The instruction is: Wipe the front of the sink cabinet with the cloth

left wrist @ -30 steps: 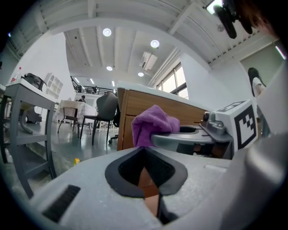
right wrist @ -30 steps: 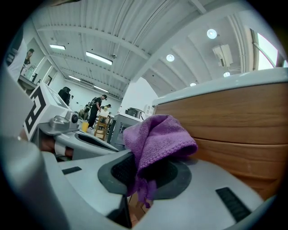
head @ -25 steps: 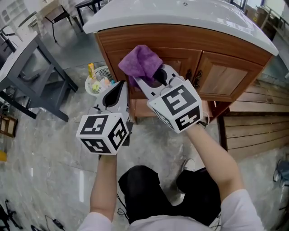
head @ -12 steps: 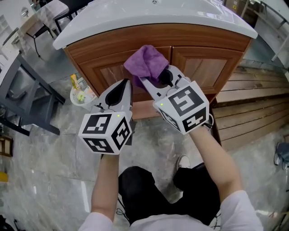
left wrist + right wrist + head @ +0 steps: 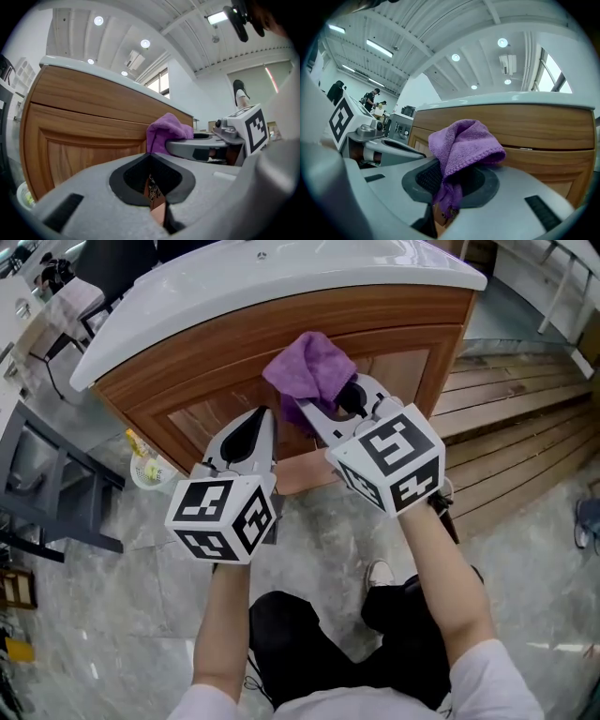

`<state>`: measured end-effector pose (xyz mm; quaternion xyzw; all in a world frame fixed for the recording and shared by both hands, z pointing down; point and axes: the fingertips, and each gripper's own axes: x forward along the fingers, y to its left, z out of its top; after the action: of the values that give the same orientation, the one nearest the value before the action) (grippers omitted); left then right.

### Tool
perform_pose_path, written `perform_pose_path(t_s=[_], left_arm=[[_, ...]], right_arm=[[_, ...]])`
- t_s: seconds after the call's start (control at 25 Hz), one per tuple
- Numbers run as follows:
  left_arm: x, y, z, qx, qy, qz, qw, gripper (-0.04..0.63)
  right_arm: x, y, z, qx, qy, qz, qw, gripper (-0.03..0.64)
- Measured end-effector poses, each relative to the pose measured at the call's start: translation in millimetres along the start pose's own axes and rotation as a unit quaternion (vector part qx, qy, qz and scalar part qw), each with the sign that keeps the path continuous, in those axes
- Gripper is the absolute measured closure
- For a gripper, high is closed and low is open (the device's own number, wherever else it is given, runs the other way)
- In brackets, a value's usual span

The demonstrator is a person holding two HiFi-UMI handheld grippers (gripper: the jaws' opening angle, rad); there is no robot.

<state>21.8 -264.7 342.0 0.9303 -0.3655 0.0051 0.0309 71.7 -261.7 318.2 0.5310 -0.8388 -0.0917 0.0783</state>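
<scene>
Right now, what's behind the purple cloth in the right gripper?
The wooden cabinet front, below the white sink top. The cloth, clamped in the right gripper, hides the door panel directly behind it; whether it touches the wood can't be told.

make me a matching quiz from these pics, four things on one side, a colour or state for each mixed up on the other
Things:
1. cloth
2. left gripper
3. sink
4. cabinet

Colour or state:
A. white
B. brown wood
C. purple
D. shut, holding nothing

Pairs: 1-C, 2-D, 3-A, 4-B
</scene>
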Motion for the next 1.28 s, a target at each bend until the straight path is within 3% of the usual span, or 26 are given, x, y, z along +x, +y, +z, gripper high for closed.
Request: perform_pose_path(t_s=[0.36,0.76,1.28], left_arm=[[27,-37,-7,0.009,0.006,-0.038,0.9992,0.591],[55,-63,-20,0.011,0.020,-0.067,0.9975,0.591],[66,-70,-25,0.013,0.023,-0.069,0.9973,0.591]], right_arm=[[-41,-61,-10,-0.002,0.014,-0.063,0.998,0.545],[-89,-136,-38,0.008,0.039,-0.156,0.987,0.545],[-134,-204,-67,0.053,0.049,-0.241,0.968,0.545]])
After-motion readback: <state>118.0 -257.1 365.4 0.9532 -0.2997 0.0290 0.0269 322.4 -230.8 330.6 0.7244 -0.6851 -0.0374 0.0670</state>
